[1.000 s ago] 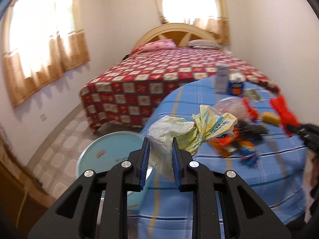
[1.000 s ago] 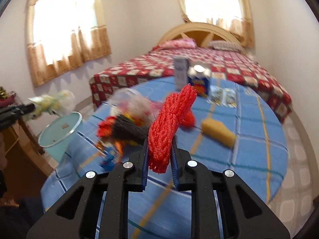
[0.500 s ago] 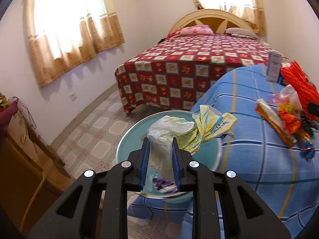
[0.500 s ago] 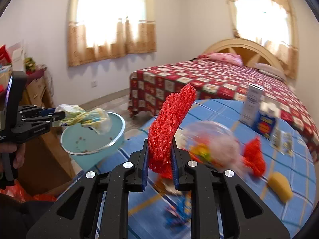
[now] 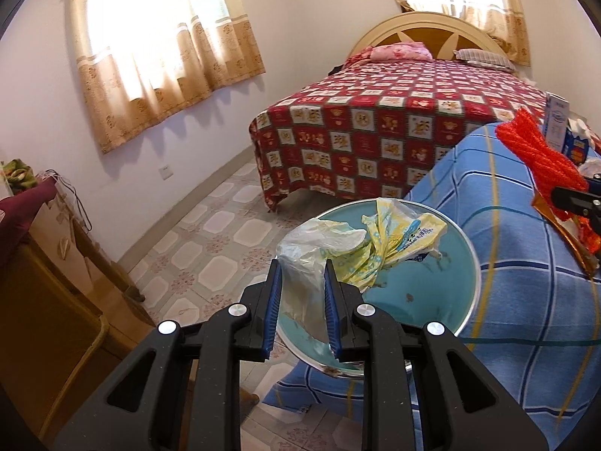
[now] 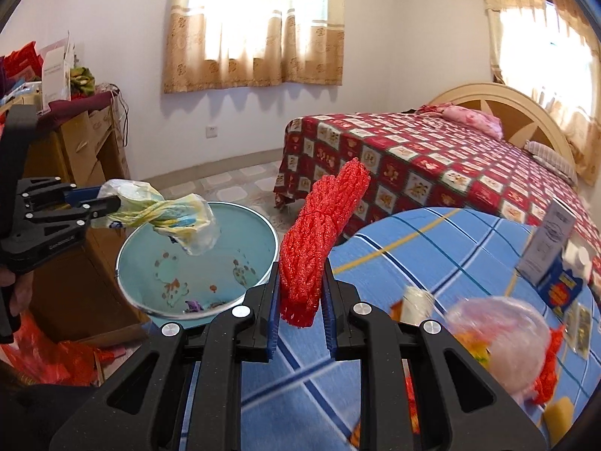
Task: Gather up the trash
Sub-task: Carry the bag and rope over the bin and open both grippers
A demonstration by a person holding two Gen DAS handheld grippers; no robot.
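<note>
Left wrist view: left hand-held gripper (image 5: pixel 300 300), black with blue ribbed pads, pinching a crumpled plastic bag (image 5: pixel 360 244), translucent white and pale yellow with blue print too creased to read. Held over the open mouth of a round teal trash bin (image 5: pixel 443 300), metal-rimmed, stained inside, standing just beside the counter (image 5: pixel 526 300). Counter covered in blue plaid cloth with yellow and white stripes. At right edge, a red mesh net bag (image 5: pixel 541 150) and a black tip of the other tool.

Right wrist view: right hand-held gripper (image 6: pixel 300 308), same make, pinching the red mesh net bag (image 6: pixel 323 240), bunched into a long knobbly roll standing upright between the pads, above the counter's near edge (image 6: pixel 413 244). Left hand-held gripper (image 6: pixel 109 203) seen from the side, small white lettering on its body, illegible. Plastic bag (image 6: pixel 169 214) hanging twisted above the trash bin (image 6: pixel 195 263); scraps on the bin floor.

Only in right wrist view: white carton (image 6: pixel 552 240) with fine unreadable print, blue-and-yellow box (image 6: pixel 563 285), blurred clear bag of coloured items (image 6: pixel 499 334), yellow sponge-like block (image 6: pixel 559 417), wooden cabinet (image 6: pixel 75 143) with clutter.

Both views: bed (image 5: pixel 394 112) under red patchwork quilt, pink pillow, arched headboard, beige curtains, patterned tile floor.
</note>
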